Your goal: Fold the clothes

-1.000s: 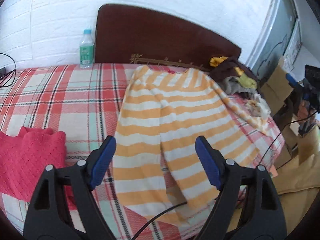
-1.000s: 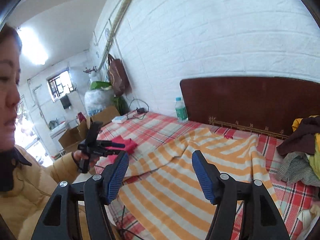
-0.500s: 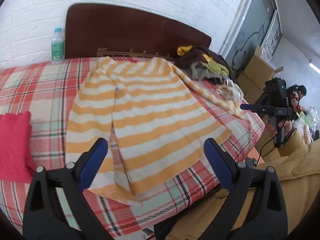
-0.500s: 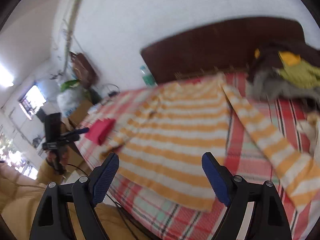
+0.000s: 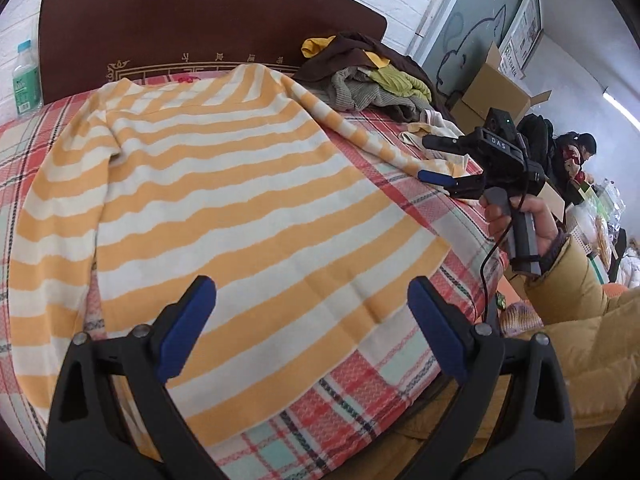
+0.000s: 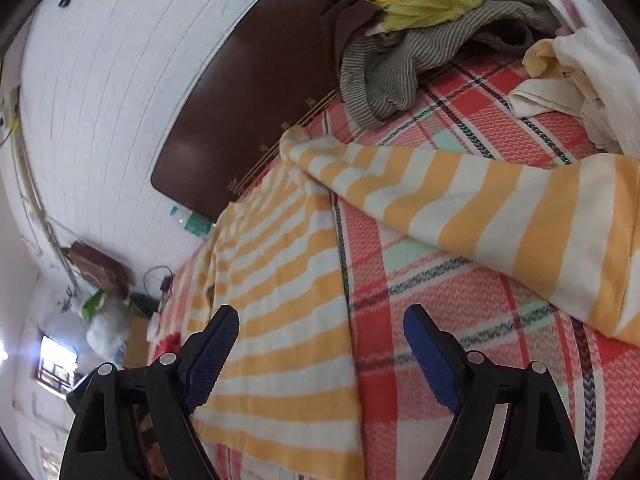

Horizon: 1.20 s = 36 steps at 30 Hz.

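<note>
- Progress: early; the sweater (image 5: 224, 184) lies spread flat on the bed (image 5: 404, 200), directly ahead of the left tool (image 5: 312, 320); no fold is visible; body and both sleeves are left to fold.
- Left tool: pads apart, hovering over the hem, holding nothing.
- Right tool (image 6: 320, 344): pads apart, empty; seen from the left view it sits low near the sleeve (image 6: 500, 216) end; the sleeve lies ahead and to its right.
- Materials: sweater is soft knit with orange-and-white stripes, limp and lightly wrinkled; bed cover is woven plaid in red, cream and teal.
- Pile (image 5: 372, 76): crumpled unfolded garments beyond the sleeve, near the dark headboard (image 5: 200, 20); judged as later work.
</note>
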### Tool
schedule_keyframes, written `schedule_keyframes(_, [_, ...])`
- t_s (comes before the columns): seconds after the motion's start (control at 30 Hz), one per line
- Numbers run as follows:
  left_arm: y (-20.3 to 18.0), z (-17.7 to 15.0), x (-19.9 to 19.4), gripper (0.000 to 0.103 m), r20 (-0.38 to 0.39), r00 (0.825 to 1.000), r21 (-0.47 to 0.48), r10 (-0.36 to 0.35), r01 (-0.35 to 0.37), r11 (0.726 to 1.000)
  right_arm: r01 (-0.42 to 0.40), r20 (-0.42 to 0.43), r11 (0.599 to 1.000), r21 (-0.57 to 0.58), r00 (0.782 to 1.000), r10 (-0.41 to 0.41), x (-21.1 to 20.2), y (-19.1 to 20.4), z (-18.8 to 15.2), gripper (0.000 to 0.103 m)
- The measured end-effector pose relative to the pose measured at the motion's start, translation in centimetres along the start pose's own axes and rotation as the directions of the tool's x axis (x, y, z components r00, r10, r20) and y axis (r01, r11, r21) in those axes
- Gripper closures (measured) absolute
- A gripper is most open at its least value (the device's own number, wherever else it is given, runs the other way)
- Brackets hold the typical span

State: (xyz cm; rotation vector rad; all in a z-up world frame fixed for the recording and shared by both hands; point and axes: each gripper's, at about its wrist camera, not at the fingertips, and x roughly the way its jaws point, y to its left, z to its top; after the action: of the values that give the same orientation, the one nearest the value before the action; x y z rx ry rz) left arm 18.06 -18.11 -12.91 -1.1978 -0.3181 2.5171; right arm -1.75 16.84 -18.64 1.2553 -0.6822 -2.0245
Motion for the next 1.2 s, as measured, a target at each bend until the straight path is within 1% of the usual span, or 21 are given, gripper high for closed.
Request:
schedule_keyframes(0.1, [-0.1,1.1,1.3,0.006,-0.024,1.0,0.002,-0.012,0.012,1.0,0.095,0.029,0.995,-0.032,0.995,-0.094,0.9,0.0,1.3,0.016])
schedule_keyframes(0.13, [-0.5,1.3,1.6,0.006,-0.029,0.999,0.014,-0.027,0.027,1.0,0.132,0.043,0.989,-0.062,0.991,-0.13,1.0,0.3,1.5,0.016])
schedule_keyframes(0.17, [-0.9,1.6,2.0,0.006,-0.033,0.999,0.026,-0.042,0.043,0.999,0.147,0.052,0.984,-0.098,0.988,-0.142,0.9,0.7,1.6,0.016])
schedule_keyframes(0.23, [-1.9,1.8,2.6,0.006,-0.046,0.996,0.053,-0.078,0.08,0.995,0.107,0.008,0.982,-0.155,0.994,-0.107,1.1,1.4,1.3,0.016])
schedule_keyframes(0.27, [-2.6,1.8,2.9,0.006,-0.056,0.994,0.07,-0.099,0.103,0.992,0.079,-0.032,0.979,-0.188,0.996,-0.087,1.3,1.9,0.9,0.016])
schedule_keyframes(0.33, [-4.2,1.8,3.6,0.006,-0.078,0.987,0.116,-0.138,0.146,0.982,0.055,-0.085,0.972,-0.227,0.993,-0.076,1.1,2.2,-0.4,0.016])
schedule_keyframes(0.47, [-8.5,1.5,6.0,0.006,-0.137,0.979,0.251,-0.152,0.183,0.951,0.016,-0.177,0.957,-0.29,0.982,-0.07,0.3,2.5,-3.1,0.017])
schedule_keyframes(0.5, [-9.5,1.4,6.6,0.006,-0.154,0.975,0.272,-0.159,0.197,0.942,0.024,-0.16,0.959,-0.281,0.985,-0.071,-0.2,2.2,-3.1,0.017])
schedule_keyframes(0.53, [-10.4,1.3,7.3,0.006,-0.171,0.971,0.293,-0.167,0.212,0.932,0.039,-0.124,0.964,-0.262,0.99,-0.073,-1.0,1.8,-2.9,0.017])
schedule_keyframes(0.57, [-11.0,1.2,7.8,0.006,-0.178,0.971,0.307,-0.163,0.212,0.928,0.053,-0.088,0.969,-0.242,0.993,-0.076,-1.7,1.3,-2.6,0.017])
schedule_keyframes(0.63, [-11.7,1.2,8.9,0.006,-0.189,0.971,0.319,-0.148,0.203,0.926,0.041,-0.046,0.985,-0.169,0.998,-0.049,-2.3,0.2,-1.8,0.016])
schedule_keyframes(0.73, [-11.3,1.6,9.4,0.006,-0.191,0.971,0.278,-0.143,0.193,0.941,0.016,0.006,0.999,-0.051,1.0,-0.016,-2.4,-1.6,-0.5,0.016])
schedule_keyframes(0.8, [-10.6,1.9,9.3,0.006,-0.183,0.971,0.24,-0.151,0.194,0.951,0.019,0.02,0.999,0.031,1.0,-0.02,-1.4,-2.8,-0.2,0.016])
schedule_keyframes(0.87, [-9.8,2.1,9.0,0.006,-0.174,0.973,0.208,-0.153,0.188,0.96,0.043,0.053,0.994,0.105,0.997,-0.049,-0.3,-3.8,0.2,0.017])
schedule_keyframes(0.9, [-9.5,2.2,8.8,0.006,-0.169,0.974,0.195,-0.15,0.182,0.964,0.056,0.091,0.992,0.114,0.994,-0.067,-0.2,-3.9,0.4,0.018])
schedule_keyframes(0.97, [-8.9,2.2,8.5,0.006,-0.165,0.974,0.177,-0.153,0.182,0.967,0.095,0.174,0.983,0.155,0.977,-0.122,-0.3,-3.8,0.9,0.018])
schedule_keyframes(1.0, [-8.6,2.1,8.4,0.006,-0.164,0.974,0.168,-0.155,0.182,0.969,0.129,0.212,0.977,0.172,0.963,-0.165,-0.2,-3.8,1.2,0.018])
schedule_keyframes(1.07, [-8.1,2.1,8.2,0.006,-0.161,0.975,0.155,-0.153,0.178,0.972,0.201,0.273,0.959,0.2,0.928,-0.252,0.1,-3.9,1.8,0.019])
schedule_keyframes(1.1, [-7.9,2.0,8.2,0.006,-0.16,0.976,0.15,-0.15,0.174,0.973,0.228,0.293,0.95,0.211,0.913,-0.284,0.4,-4.0,2.1,0.02])
schedule_keyframes(1.13, [-7.7,2.0,8.3,0.006,-0.162,0.975,0.142,-0.153,0.176,0.974,0.242,0.31,0.947,0.211,0.902,-0.3,0.7,-4.0,2.4,0.022])
schedule_keyframes(1.2, [-7.3,2.0,8.2,0.006,-0.16,0.975,0.13,-0.156,0.177,0.975,0.222,0.319,0.954,0.202,0.906,-0.278,1.1,-4.2,3.2,0.05])
